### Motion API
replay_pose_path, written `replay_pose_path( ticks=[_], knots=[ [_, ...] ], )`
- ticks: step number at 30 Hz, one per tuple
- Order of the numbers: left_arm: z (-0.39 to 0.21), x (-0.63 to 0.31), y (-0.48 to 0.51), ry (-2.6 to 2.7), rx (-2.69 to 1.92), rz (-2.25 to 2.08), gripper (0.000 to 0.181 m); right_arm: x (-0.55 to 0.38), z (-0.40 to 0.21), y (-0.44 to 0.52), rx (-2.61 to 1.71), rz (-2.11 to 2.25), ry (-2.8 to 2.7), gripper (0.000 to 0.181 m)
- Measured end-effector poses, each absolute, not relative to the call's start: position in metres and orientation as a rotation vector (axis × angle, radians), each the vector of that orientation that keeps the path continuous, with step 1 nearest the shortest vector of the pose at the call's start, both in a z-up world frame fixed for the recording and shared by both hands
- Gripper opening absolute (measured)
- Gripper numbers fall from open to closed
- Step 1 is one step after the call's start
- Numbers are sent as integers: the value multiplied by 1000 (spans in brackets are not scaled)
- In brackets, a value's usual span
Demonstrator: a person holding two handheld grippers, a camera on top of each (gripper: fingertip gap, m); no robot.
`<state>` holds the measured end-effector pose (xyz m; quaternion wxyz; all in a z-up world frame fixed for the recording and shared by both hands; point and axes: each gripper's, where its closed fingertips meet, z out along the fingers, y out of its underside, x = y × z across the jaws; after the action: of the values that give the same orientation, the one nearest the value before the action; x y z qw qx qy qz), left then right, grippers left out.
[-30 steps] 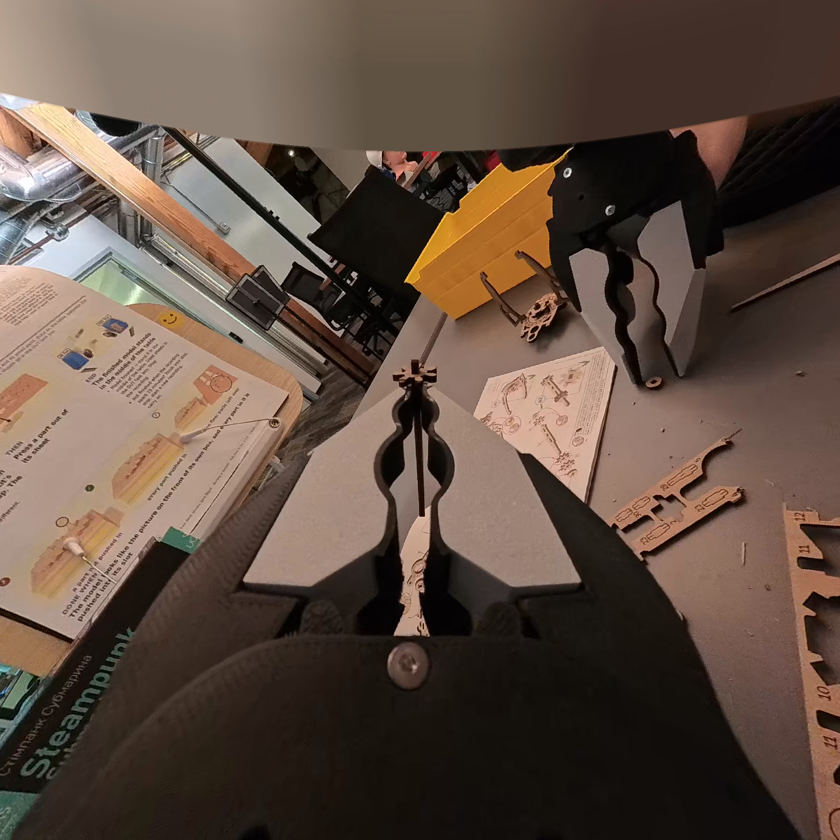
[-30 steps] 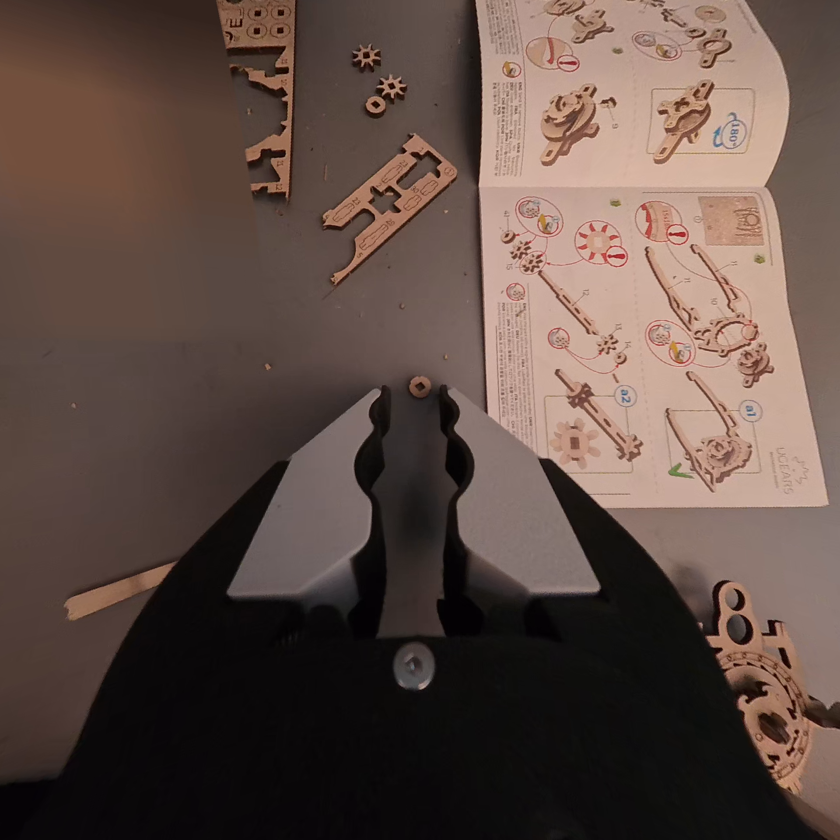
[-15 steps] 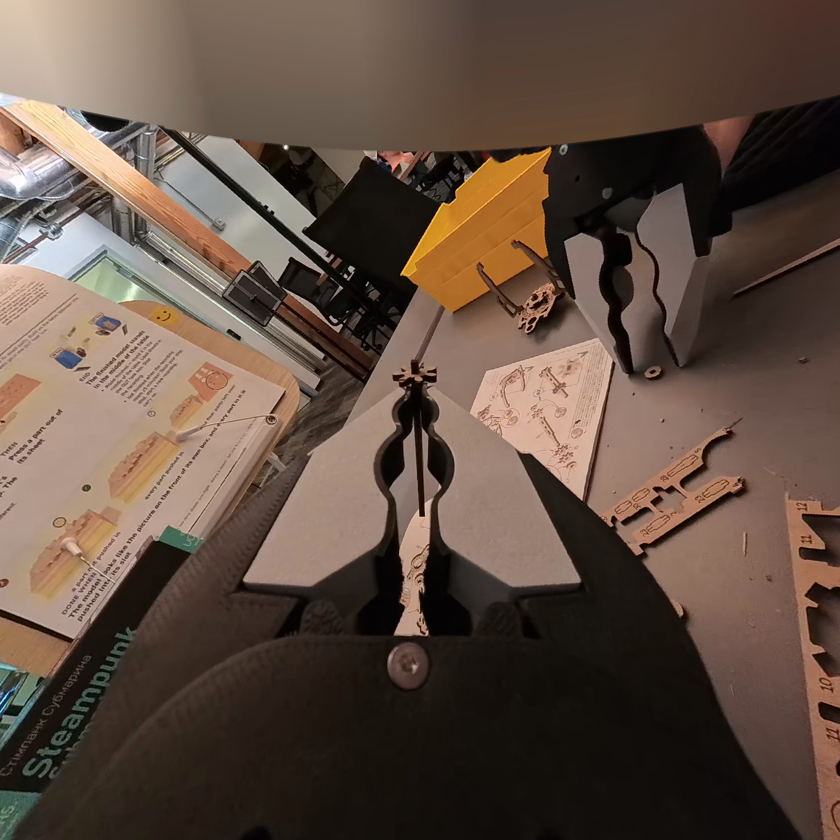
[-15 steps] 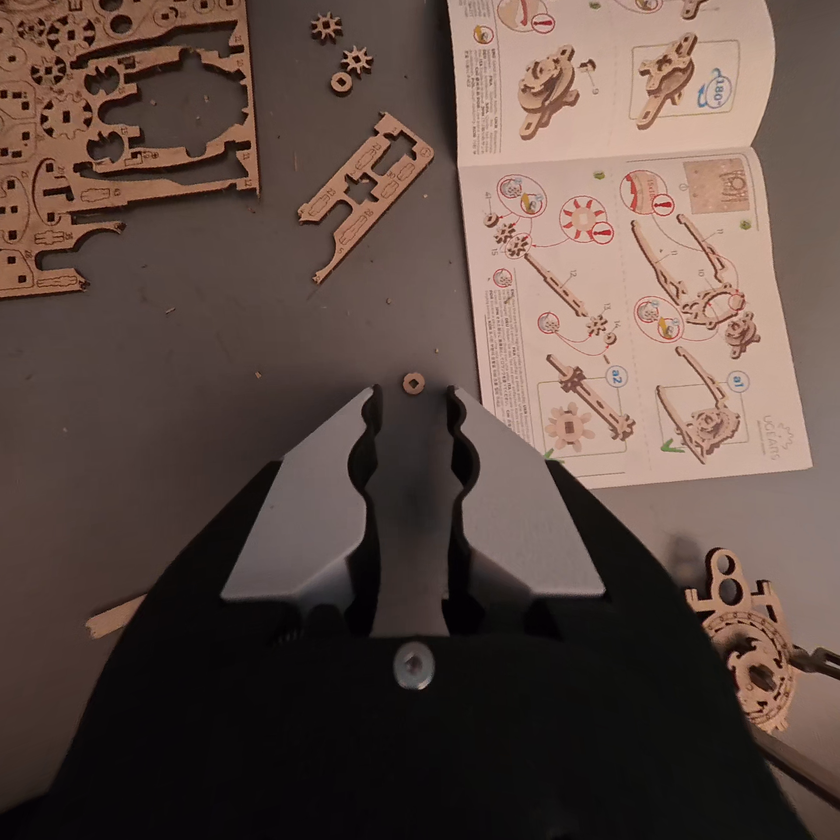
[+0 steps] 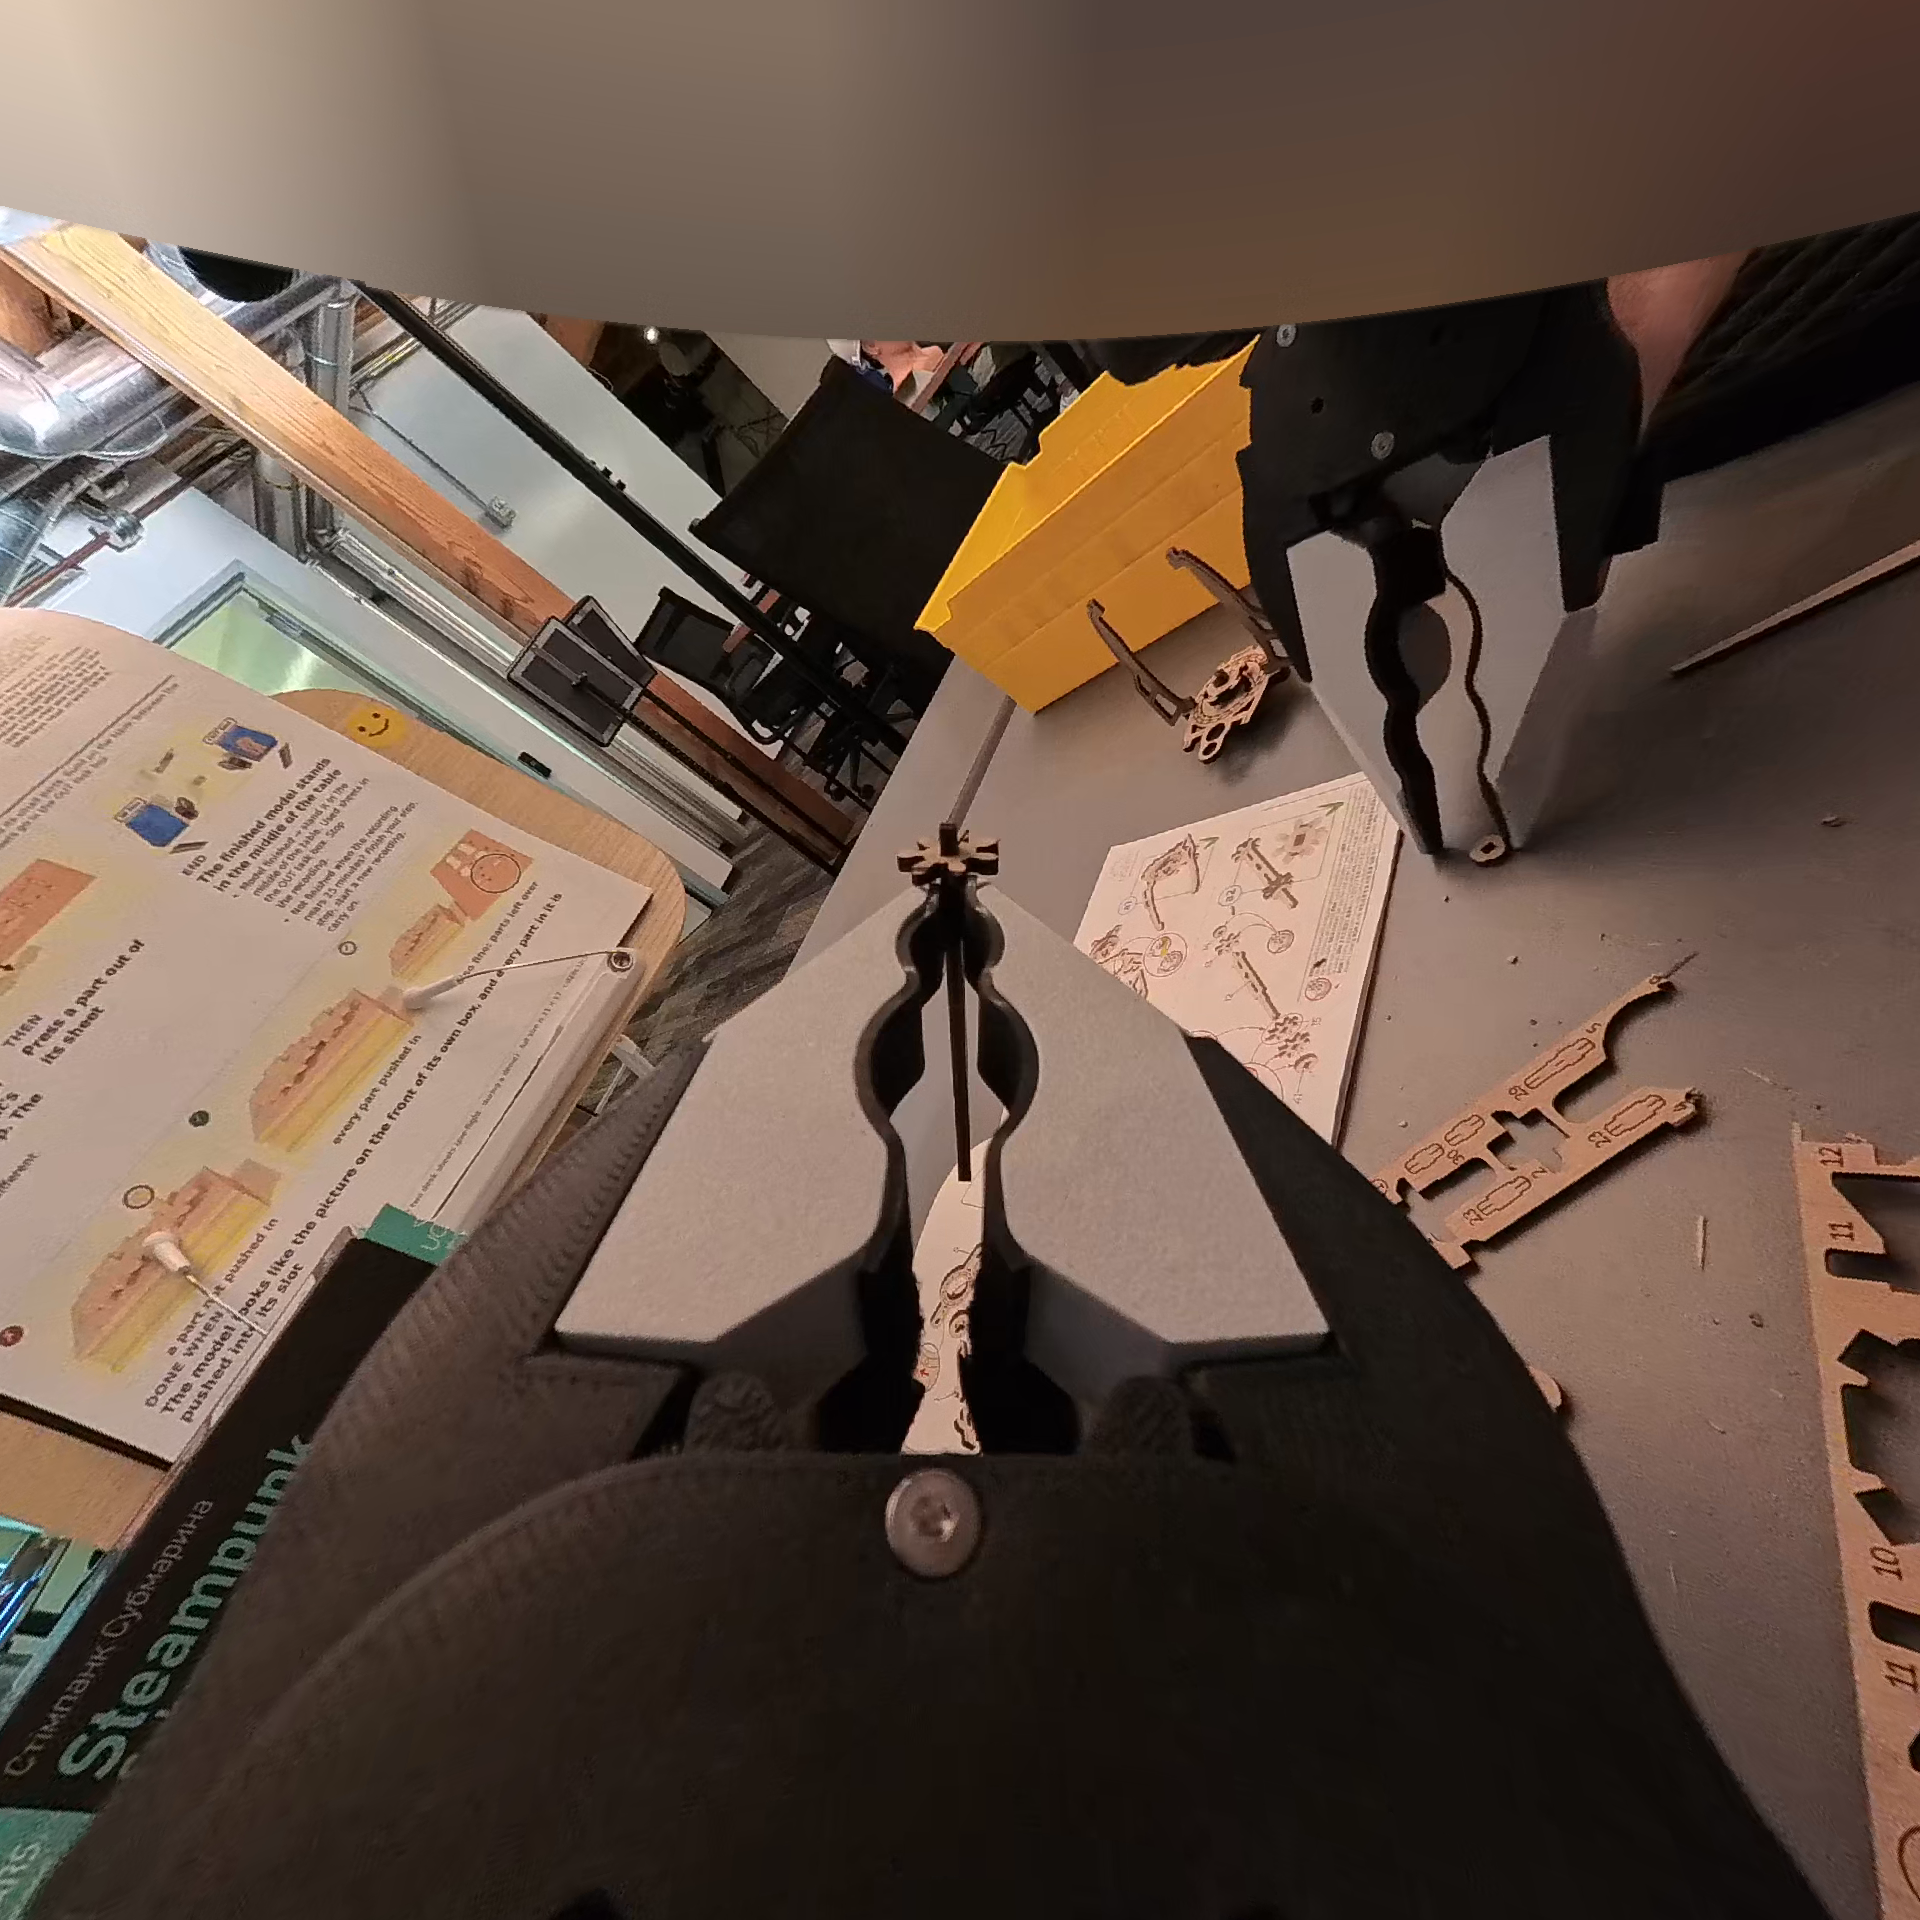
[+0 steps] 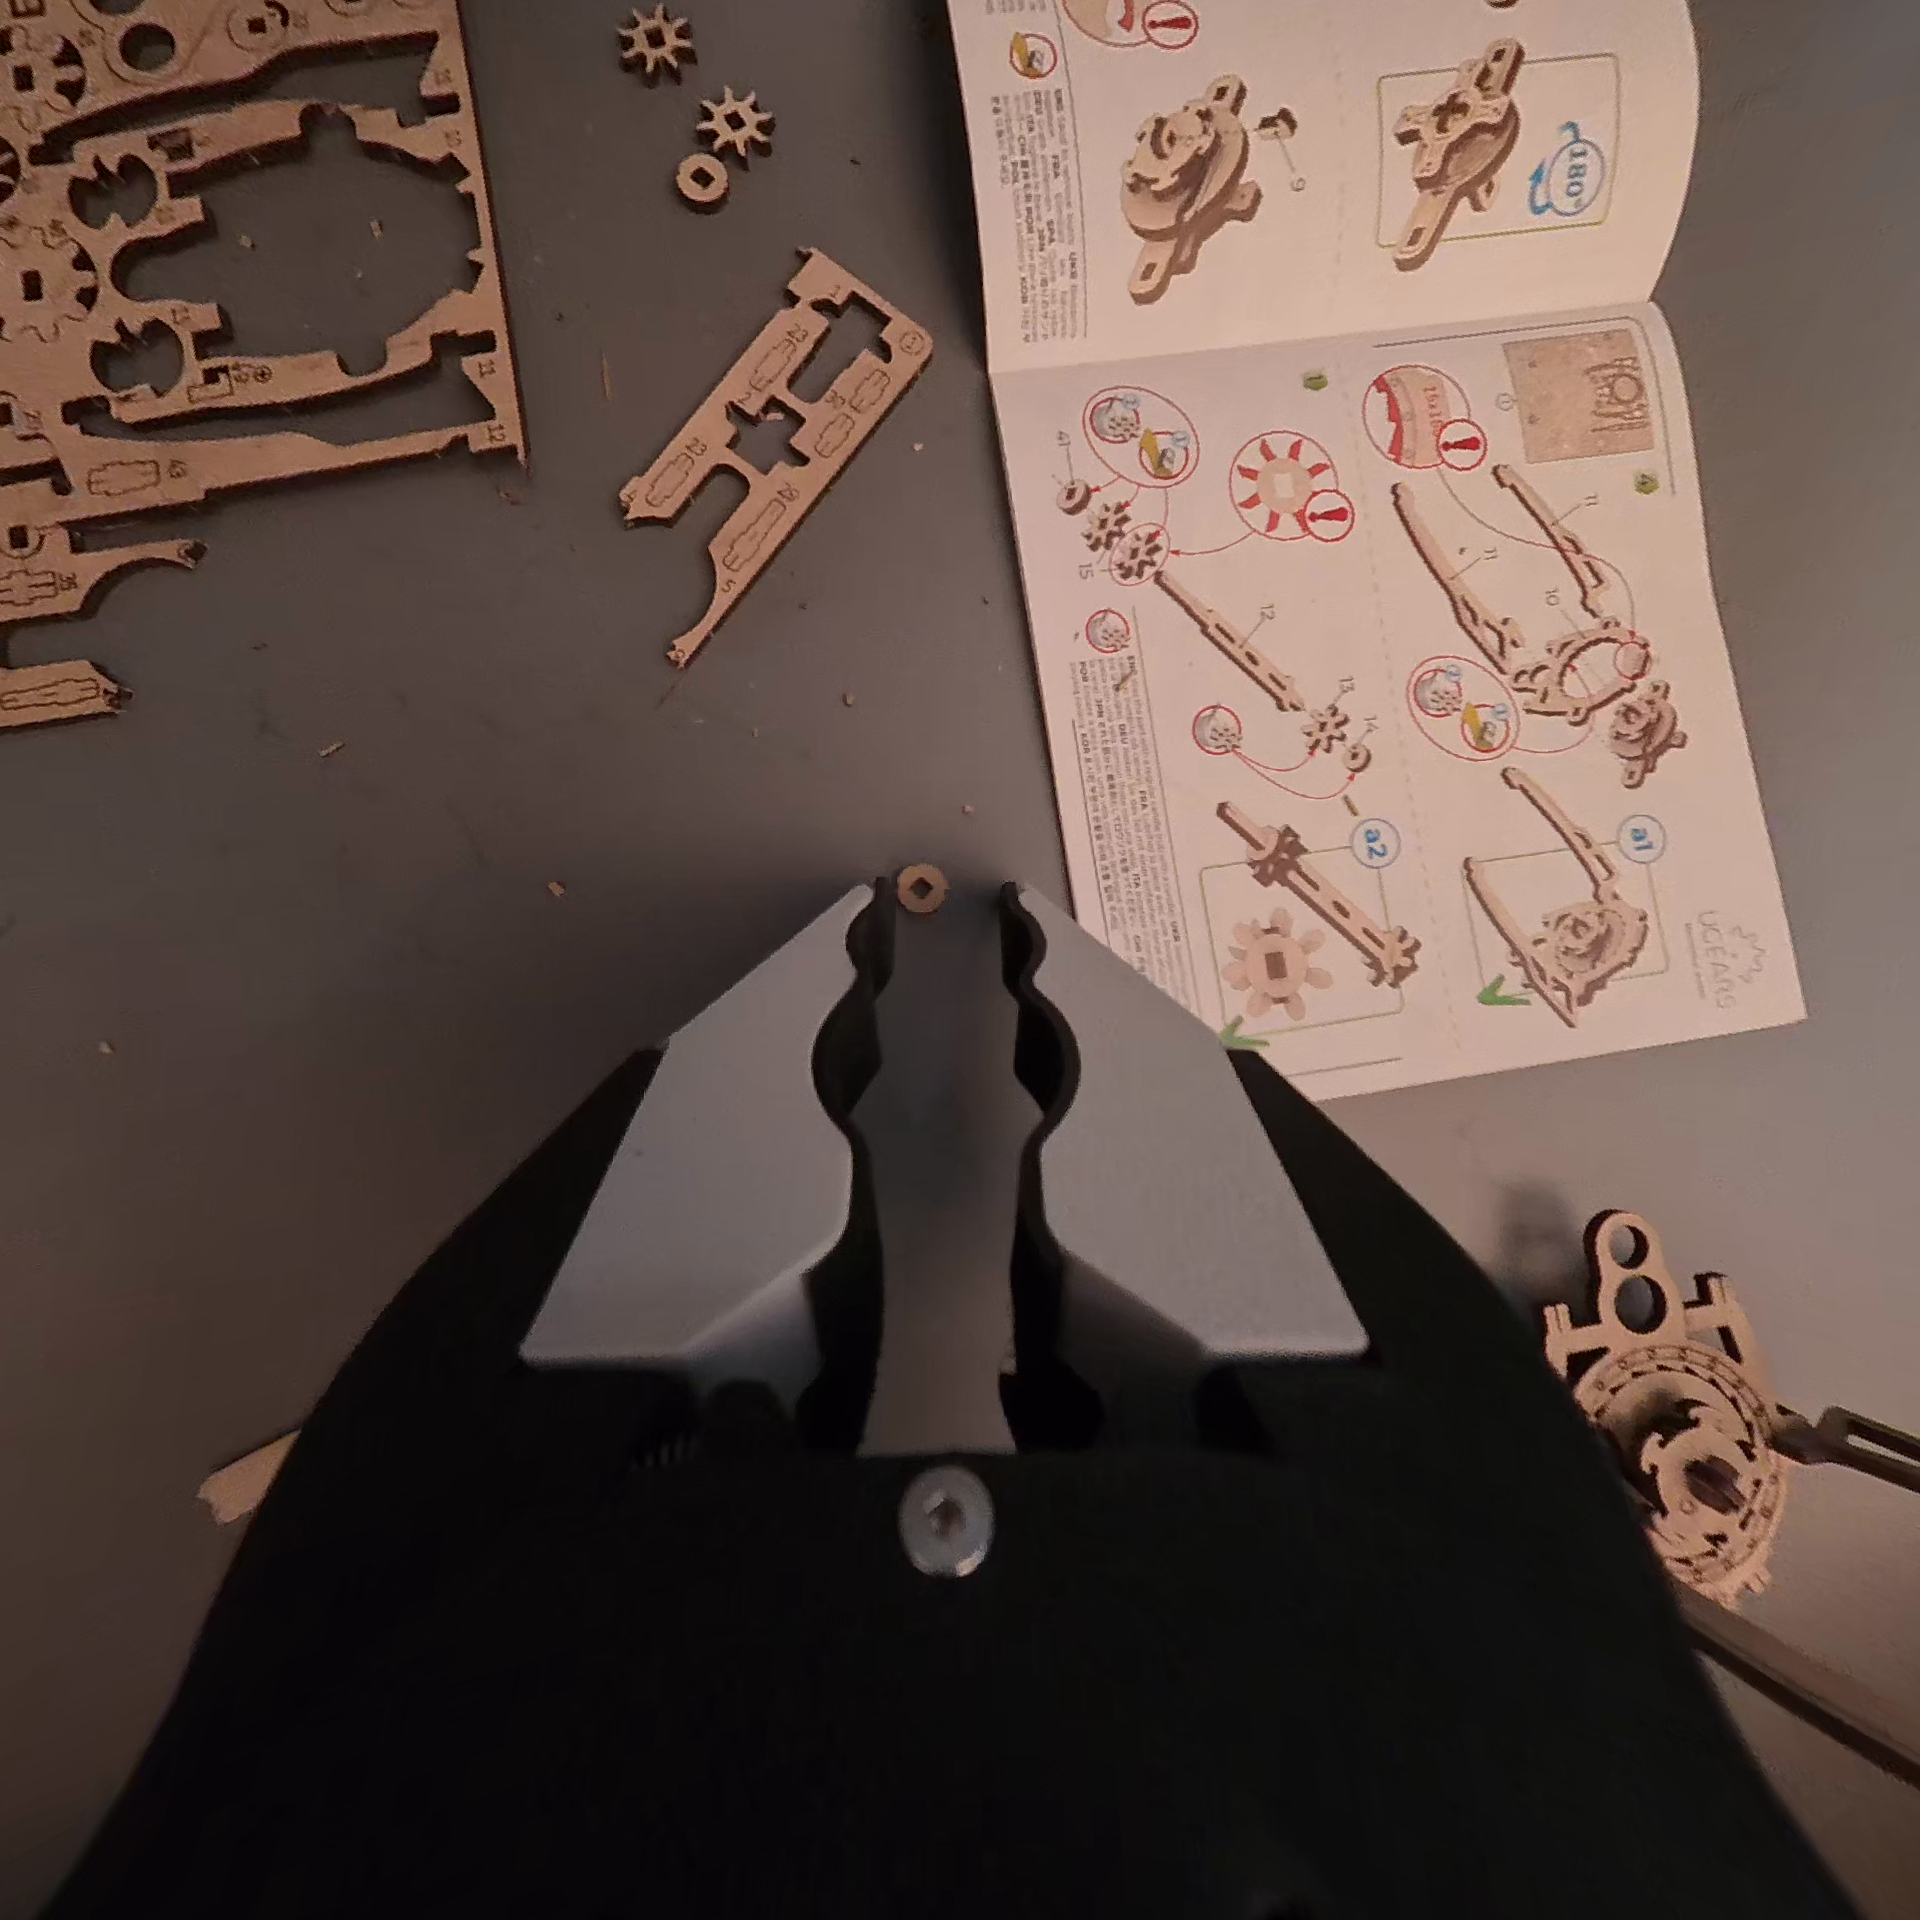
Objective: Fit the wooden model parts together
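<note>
My left gripper (image 5: 951,896) is shut on a thin wooden axle (image 5: 958,1039) that stands edge-on between its jaws, with a small gear (image 5: 948,858) on its far end. My right gripper (image 6: 938,891) is open, tips down on the grey table (image 6: 416,935). A small round wooden washer (image 6: 920,886) with a square hole lies between its fingertips. In the left wrist view the right gripper (image 5: 1465,842) stands on the table with the washer (image 5: 1488,849) at its tips.
An open instruction booklet (image 6: 1351,582) lies right of the washer. A wooden part sheet (image 6: 239,260), a loose frame piece (image 6: 774,436), two small gears (image 6: 732,120) and another washer (image 6: 702,183) lie beyond. A partly built wooden assembly (image 6: 1662,1423) sits at right. A yellow bin (image 5: 1091,561) stands at the back. Tip to tip, the grippers are about 20 cm apart.
My right gripper has come down closer to the table and its fingertips now bracket the small washer. My left gripper holds the axle and gear still.
</note>
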<state>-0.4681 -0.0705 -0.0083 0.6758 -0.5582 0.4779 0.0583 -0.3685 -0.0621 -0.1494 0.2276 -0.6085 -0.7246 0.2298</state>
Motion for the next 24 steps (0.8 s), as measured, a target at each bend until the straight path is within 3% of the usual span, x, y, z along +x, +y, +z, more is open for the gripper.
replay_pose_path(
  ticks=[24],
  knots=[
    [-11,-469,-69,1082,-1265,137,0,-370,-149,-63,-1733,679,-1955,16]
  ],
)
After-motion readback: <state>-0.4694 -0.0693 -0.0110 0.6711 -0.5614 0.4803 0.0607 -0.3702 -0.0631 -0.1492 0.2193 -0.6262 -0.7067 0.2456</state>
